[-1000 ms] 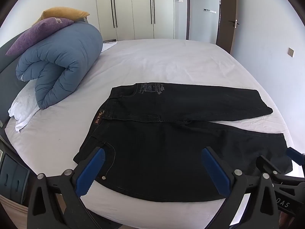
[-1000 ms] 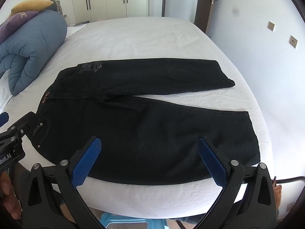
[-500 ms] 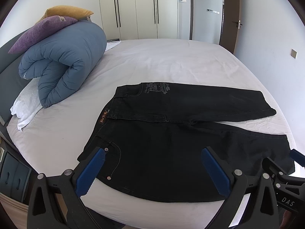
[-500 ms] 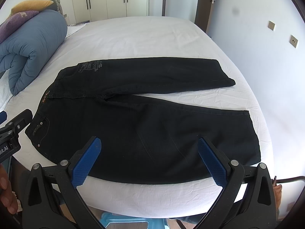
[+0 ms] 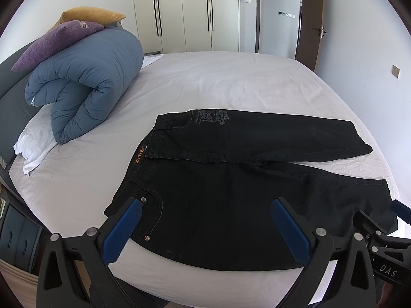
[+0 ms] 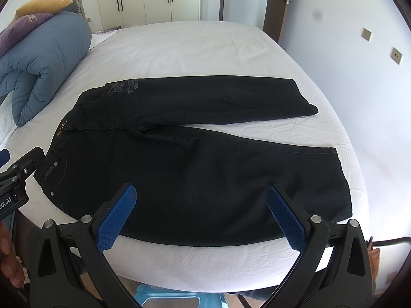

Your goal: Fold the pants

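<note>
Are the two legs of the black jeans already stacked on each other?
No, the black jeans lie spread, legs apart with white sheet showing between.

bright, even daylight fills both views; the white bed [image 6: 195,48] glares at the right edge. the dark pants [image 5: 231,200] lose detail. fisheye bending and black vignette ring the corners. focus is sharp.

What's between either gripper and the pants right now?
Nothing visible. The pants lie flat on the bed, both legs spread. The left gripper and right gripper hover open over the near edge.
</note>
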`<control>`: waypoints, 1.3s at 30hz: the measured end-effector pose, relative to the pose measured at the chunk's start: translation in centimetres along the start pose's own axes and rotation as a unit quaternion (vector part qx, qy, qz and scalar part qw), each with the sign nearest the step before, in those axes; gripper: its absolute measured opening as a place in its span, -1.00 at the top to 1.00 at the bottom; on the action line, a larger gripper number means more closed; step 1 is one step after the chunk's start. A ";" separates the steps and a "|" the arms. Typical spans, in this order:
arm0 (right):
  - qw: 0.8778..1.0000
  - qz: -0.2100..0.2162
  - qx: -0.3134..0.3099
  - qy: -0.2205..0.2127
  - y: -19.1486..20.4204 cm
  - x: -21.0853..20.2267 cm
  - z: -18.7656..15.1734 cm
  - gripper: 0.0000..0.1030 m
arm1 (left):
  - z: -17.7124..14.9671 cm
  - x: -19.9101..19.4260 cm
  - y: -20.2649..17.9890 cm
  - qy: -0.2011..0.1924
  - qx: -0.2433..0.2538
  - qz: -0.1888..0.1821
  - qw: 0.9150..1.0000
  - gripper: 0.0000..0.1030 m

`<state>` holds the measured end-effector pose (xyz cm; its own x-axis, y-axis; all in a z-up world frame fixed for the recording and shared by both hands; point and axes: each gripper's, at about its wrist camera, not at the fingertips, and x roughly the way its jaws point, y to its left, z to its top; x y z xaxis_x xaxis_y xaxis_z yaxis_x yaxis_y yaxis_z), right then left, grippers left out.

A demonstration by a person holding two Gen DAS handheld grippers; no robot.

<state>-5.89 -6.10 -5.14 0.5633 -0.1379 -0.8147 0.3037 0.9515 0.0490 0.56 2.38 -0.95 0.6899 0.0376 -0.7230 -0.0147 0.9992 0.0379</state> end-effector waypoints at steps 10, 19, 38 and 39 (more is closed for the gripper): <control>1.000 0.000 -0.001 0.001 0.0 0.3 0.0 -1.00 | -0.4 0.0 0.0 0.000 0.000 0.000 1.000 -1.00; 1.000 0.000 -0.001 0.003 0.2 0.5 -0.3 -1.00 | -0.5 0.0 0.0 0.001 0.000 0.000 1.000 -1.00; 1.000 0.003 -0.004 0.008 0.6 0.9 -0.7 -1.00 | -0.7 0.0 0.3 0.002 0.001 -0.003 1.000 -1.00; 1.000 0.003 -0.005 0.009 0.6 0.9 -0.7 -1.00 | -0.6 0.1 0.3 0.003 0.001 -0.004 1.000 -1.00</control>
<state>-5.76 -5.43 -6.30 0.5518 -0.1277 -0.8241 0.2931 0.9548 0.0484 0.12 2.71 -1.42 0.6858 0.0304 -0.7271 -0.0078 0.9994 0.0344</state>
